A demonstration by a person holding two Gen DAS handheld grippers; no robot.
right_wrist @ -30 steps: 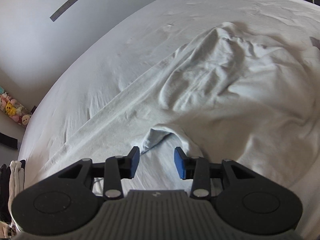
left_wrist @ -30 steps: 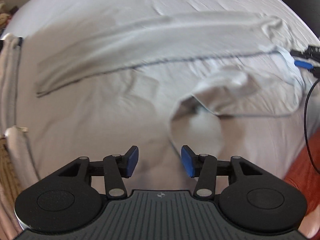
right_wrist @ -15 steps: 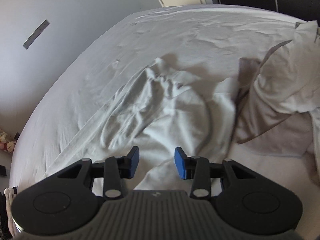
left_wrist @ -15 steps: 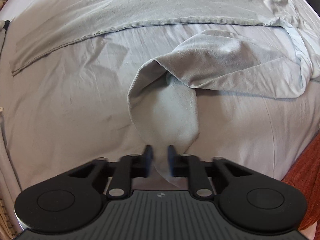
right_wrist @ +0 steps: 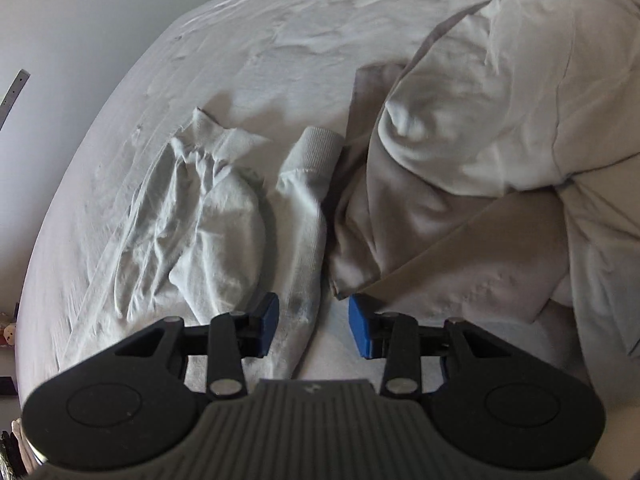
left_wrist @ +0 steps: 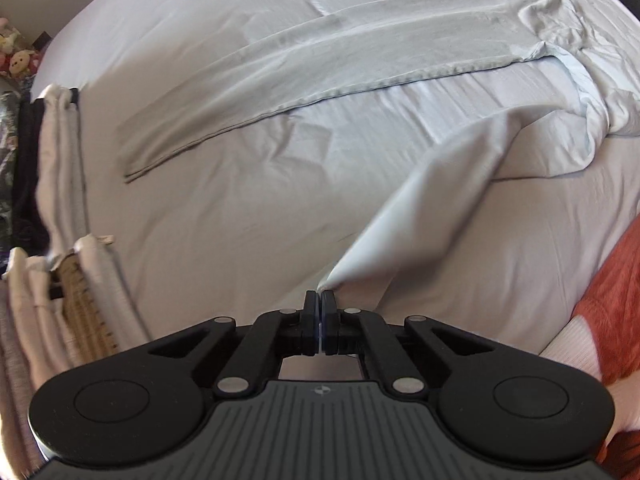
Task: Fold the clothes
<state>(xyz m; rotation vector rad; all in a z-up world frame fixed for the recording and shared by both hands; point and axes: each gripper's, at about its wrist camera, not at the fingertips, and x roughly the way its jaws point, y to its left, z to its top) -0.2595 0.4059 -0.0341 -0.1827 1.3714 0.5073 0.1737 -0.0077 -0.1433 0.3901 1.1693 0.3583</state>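
A pale grey long-sleeved garment [left_wrist: 352, 60] lies on the bed; one long folded part stretches across the far side. My left gripper [left_wrist: 319, 298] is shut on a corner of the garment and holds it lifted, so the cloth [left_wrist: 424, 200] stretches taut toward the right. In the right wrist view, the garment's sleeve [right_wrist: 304, 216] with a ribbed cuff [right_wrist: 316, 152] runs toward me between the fingers of my open right gripper [right_wrist: 313, 318]. A bunched part [right_wrist: 208, 208] lies to the left of the sleeve.
A white bedsheet [left_wrist: 224, 208] covers the bed. Pillows [right_wrist: 500, 92] lie at the right in the right wrist view. Folded pale cloths and a wicker basket [left_wrist: 80, 300] stand at the bed's left edge. A person's orange sleeve [left_wrist: 612, 288] is at the right.
My left gripper has shut on the garment's corner and pulled it up and back, drawing the cloth taut. My right gripper moved over the sleeve and stays open.
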